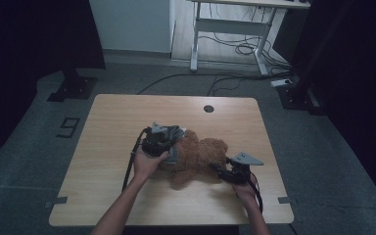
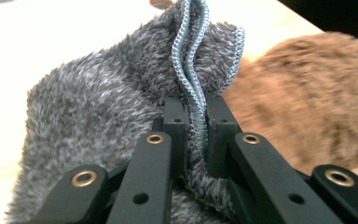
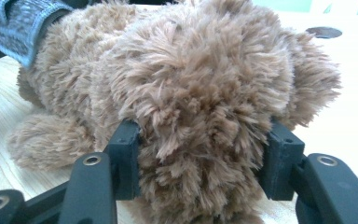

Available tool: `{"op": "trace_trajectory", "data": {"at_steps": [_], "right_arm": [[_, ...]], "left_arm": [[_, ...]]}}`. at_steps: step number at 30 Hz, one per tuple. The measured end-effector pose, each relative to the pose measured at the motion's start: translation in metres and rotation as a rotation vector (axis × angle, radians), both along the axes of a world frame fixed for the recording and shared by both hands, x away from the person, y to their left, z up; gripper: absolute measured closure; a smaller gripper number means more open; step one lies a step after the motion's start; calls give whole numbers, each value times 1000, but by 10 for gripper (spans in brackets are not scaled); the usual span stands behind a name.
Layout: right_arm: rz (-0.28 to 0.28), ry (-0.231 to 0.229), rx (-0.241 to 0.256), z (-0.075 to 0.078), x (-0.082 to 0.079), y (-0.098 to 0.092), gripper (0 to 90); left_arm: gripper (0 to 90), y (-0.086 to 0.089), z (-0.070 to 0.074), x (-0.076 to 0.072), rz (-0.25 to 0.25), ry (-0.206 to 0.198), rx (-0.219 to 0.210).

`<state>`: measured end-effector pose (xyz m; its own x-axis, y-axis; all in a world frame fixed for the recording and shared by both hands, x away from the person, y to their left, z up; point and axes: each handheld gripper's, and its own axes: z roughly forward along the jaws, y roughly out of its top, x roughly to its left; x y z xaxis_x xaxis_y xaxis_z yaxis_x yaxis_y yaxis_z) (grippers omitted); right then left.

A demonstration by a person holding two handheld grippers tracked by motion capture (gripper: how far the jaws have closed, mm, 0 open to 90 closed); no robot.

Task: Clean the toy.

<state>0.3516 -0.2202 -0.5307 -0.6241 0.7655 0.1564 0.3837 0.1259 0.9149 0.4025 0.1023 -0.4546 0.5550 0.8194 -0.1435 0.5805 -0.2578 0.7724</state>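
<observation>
Lying on the wooden counter (image 1: 117,127), the fluffy brown teddy bear (image 1: 198,154) is squeezed by the right gripper (image 1: 223,171); beside the bear, the fuzzy grey cloth (image 2: 121,112) is pinched in the left gripper (image 2: 196,123).

A brown plush teddy bear (image 1: 198,156) lies on its side near the middle of the table, fur long and shaggy, its head toward the right and one stubby leg (image 3: 46,140) resting flat on the wood. A grey fuzzy cloth (image 2: 102,116) with a light blue stitched hem (image 2: 191,70) covers the bear's left end, on its far-left side. The hem is bunched into upright folds, and the cloth touches the brown fur.
</observation>
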Motion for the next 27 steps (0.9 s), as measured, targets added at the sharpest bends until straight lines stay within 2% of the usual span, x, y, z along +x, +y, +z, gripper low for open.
{"op": "trace_trajectory", "data": {"at_steps": [2, 5, 7, 8, 11, 13, 14, 15, 16, 19, 24, 25, 26, 27], "right_arm": [[3, 0, -1, 0, 0, 0, 428], [8, 0, 3, 0, 0, 0, 426], [9, -2, 1, 0, 0, 0, 426], [10, -1, 0, -1, 0, -1, 425], [14, -1, 3, -1, 1, -1, 425], [14, 0, 4, -1, 1, -1, 425], [16, 2, 5, -1, 1, -2, 425], [16, 2, 5, -1, 1, -2, 425], [19, 5, 4, -1, 1, -3, 426], [21, 4, 6, -2, 1, -4, 426], [24, 6, 11, -2, 2, -5, 426], [24, 6, 11, -2, 2, -5, 426], [24, 7, 11, -2, 2, -5, 427], [25, 6, 11, -2, 2, -5, 426]], "left_arm": [[810, 11, -4, 2, 24, 11, -2], [811, 17, -8, 2, 36, 17, 11], [812, 23, -13, 2, 51, 12, 60], [813, 26, -16, 3, 55, 22, 65], [814, 35, -28, 5, 65, 64, 61], [815, 36, -32, 5, 64, 73, 61], [815, 39, -40, 5, 57, 92, 48], [815, 39, -40, 5, 57, 92, 48], [815, 41, -43, 3, 53, 97, 23], [815, 42, -39, 2, 47, 88, 21], [813, 38, -7, -2, 18, 30, 0], [812, 38, -7, -2, 18, 30, 0], [811, 30, 3, -5, 0, -1, 14], [811, 25, 8, -6, -14, -14, 19]]}}
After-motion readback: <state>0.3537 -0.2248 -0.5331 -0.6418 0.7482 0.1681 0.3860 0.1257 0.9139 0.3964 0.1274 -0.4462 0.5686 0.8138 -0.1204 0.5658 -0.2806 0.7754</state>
